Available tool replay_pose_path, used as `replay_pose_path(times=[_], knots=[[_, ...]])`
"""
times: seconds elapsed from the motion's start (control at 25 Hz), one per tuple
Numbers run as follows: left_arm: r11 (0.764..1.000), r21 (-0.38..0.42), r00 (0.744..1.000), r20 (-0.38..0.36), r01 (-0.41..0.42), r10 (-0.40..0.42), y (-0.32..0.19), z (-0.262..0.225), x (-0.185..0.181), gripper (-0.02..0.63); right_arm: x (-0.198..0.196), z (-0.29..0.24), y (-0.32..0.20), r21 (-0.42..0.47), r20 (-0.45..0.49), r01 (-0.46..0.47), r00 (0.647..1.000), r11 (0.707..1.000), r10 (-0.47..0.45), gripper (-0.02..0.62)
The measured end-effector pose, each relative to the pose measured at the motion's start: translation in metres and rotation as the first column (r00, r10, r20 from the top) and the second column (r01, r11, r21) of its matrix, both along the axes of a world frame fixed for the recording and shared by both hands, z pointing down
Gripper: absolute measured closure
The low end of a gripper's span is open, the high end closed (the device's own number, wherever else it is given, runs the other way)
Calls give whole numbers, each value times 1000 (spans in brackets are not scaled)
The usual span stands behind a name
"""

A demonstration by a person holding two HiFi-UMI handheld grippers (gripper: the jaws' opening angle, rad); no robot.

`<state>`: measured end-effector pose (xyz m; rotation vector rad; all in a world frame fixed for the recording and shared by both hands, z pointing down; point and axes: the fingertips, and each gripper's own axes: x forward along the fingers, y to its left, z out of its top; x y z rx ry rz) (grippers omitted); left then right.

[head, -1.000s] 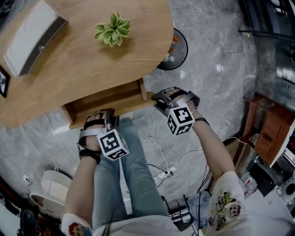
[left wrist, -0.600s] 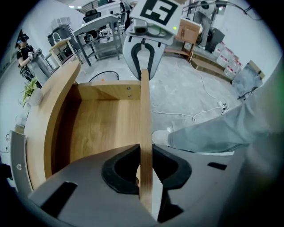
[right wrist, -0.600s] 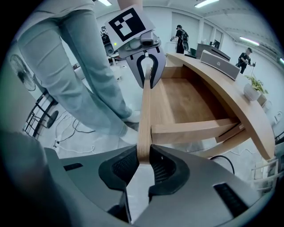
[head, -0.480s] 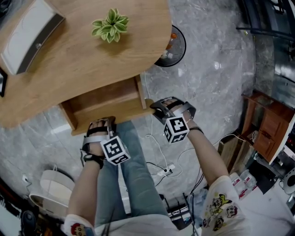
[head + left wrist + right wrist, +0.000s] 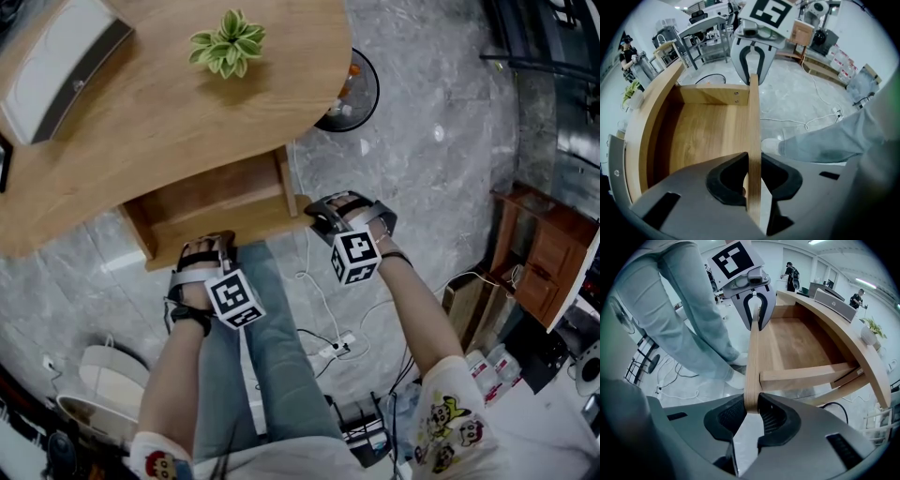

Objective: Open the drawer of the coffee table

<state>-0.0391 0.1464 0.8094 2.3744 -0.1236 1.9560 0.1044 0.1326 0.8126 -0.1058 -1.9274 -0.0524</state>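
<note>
The wooden coffee table [image 5: 159,122] fills the upper left of the head view. Its drawer [image 5: 220,199] stands pulled out from under the top toward the person, with an empty inside [image 5: 705,136]. My left gripper [image 5: 208,246] points down and is shut on the drawer's front panel [image 5: 267,228] near its left end; the panel's edge runs between the pads [image 5: 752,180]. At the panel's right end my right gripper [image 5: 317,214] is shut on the same board [image 5: 751,408]. Each gripper view shows the other gripper at the far end of the panel.
A small green plant [image 5: 228,47] and a grey and white box [image 5: 56,66] sit on the table top. A round black object [image 5: 354,92] stands on the marble floor by the table. The person's jeans leg [image 5: 272,347], white cables and a power strip [image 5: 337,352] lie below the drawer.
The drawer has slid further out from under the table top, both grippers moving toward the person with its front panel. In the last half second almost nothing moved.
</note>
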Motion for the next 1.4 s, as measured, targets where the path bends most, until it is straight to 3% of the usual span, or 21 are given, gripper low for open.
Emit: replay_pose_path(times=[0.32,0.44,0.6,0.96,1.4], knots=[[999,5,999,-4,48,-48,0,1,-3,528,-2,3,2,-57,-7,-100,995,993,99,509],[995,6,995,-14,98,-98,-8,-3,-9,451,-4,3,2,-61,-4,-133,991,989,133,499],[997,4,997,-19,76,-76,-12,-7,-12,394,-7,0,3,-64,-15,-139,990,988,138,476],[997,5,996,-42,76,-76,-18,-35,-28,388,-7,-32,-5,-66,-49,-170,985,983,167,451],[991,90,993,-66,101,-95,-71,-103,-40,390,-17,-106,-36,-9,-45,-277,960,961,276,451]])
